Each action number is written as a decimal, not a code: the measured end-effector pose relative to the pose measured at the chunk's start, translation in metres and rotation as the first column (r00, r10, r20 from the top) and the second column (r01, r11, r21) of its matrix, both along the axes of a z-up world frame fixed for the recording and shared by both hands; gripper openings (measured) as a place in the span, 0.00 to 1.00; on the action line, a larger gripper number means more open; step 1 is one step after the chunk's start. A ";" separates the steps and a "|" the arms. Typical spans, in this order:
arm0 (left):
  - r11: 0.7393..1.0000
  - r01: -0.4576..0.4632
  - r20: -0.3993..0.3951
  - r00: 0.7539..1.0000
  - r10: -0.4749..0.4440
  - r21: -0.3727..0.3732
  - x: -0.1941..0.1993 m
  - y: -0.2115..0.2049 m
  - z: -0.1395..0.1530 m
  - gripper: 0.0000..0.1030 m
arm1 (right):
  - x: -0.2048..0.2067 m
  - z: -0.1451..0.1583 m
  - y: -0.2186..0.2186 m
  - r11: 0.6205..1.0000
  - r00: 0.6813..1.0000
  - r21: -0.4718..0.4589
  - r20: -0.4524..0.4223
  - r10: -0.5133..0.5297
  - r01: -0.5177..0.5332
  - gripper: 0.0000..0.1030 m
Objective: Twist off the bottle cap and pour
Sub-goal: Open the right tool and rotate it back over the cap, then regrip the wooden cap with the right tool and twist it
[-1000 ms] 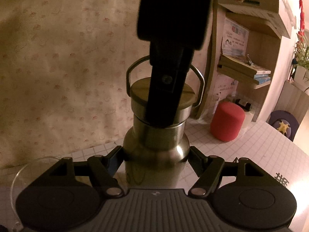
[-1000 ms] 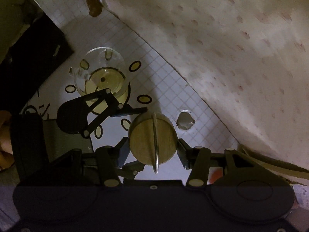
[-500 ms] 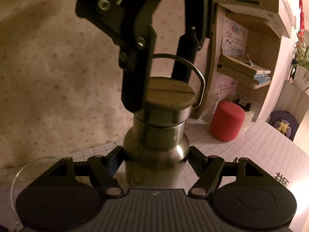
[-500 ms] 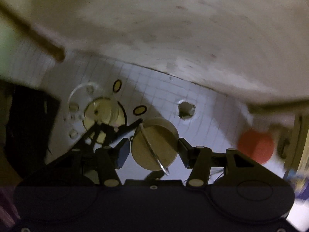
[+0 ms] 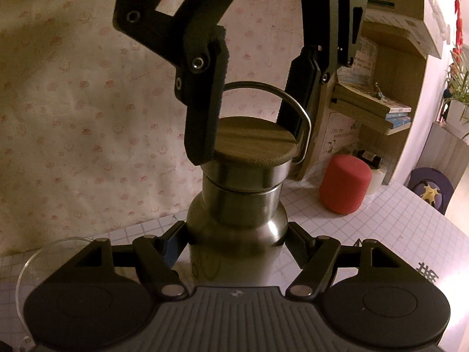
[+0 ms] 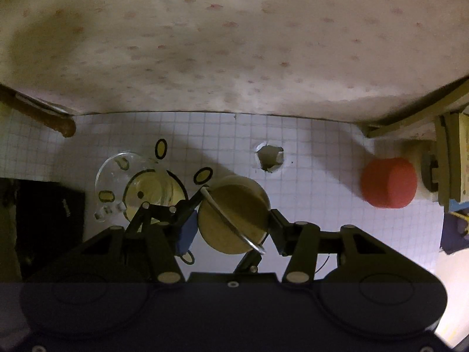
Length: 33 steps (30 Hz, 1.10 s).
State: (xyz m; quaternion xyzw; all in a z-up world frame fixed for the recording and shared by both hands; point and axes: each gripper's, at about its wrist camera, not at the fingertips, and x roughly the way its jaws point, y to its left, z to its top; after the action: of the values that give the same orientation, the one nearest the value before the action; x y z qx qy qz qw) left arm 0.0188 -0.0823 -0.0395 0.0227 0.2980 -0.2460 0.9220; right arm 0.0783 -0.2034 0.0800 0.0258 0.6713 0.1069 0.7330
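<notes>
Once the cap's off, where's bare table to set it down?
Freest is the grid table between the bottle and the red cylinder. Another bare strip runs along the wall behind the torn hole. Crowded on the other side: the glass dish sits close beside the bottle, where the left gripper clamps it.

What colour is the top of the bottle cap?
Light wood-brown with visible grain, the bottle cap shows best in the left wrist view.

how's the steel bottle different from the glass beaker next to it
The steel bottle is opaque metal; the glass beaker is clear. The bottle is capped with a wood-topped lid; the beaker is open. Grippers clamp the bottle; nothing holds the beaker. Both stand upright.
</notes>
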 end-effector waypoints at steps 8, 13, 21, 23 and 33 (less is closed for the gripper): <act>1.000 0.002 -0.001 1.000 -0.002 -0.001 0.000 0.001 0.000 0.69 | -0.002 0.002 0.007 0.970 0.969 -0.010 0.041 0.242 -0.242 0.52; 1.000 0.002 -0.003 1.000 -0.002 0.000 0.002 0.001 -0.001 0.69 | -0.006 0.004 0.016 0.914 0.912 -0.031 0.060 0.406 -0.405 0.52; 1.000 0.007 -0.001 1.000 -0.007 0.003 0.000 -0.002 0.000 0.69 | -0.016 0.004 0.034 0.785 0.786 -0.114 0.052 0.616 -0.609 0.52; 1.000 0.008 0.000 1.000 -0.008 0.004 -0.001 -0.002 0.001 0.69 | -0.019 0.004 0.037 0.758 0.760 -0.131 0.045 0.648 -0.639 0.52; 1.000 0.018 0.004 1.000 -0.018 0.007 -0.011 -0.008 0.003 0.69 | -0.006 0.003 0.026 0.865 0.867 -0.070 0.004 0.499 -0.497 0.53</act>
State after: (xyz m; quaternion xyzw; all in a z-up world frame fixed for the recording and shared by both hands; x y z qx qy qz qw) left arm 0.0074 -0.0900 -0.0364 0.0292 0.2969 -0.2531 0.9203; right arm 0.0719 -0.1769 0.0828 -0.1738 0.6502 0.2703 0.6885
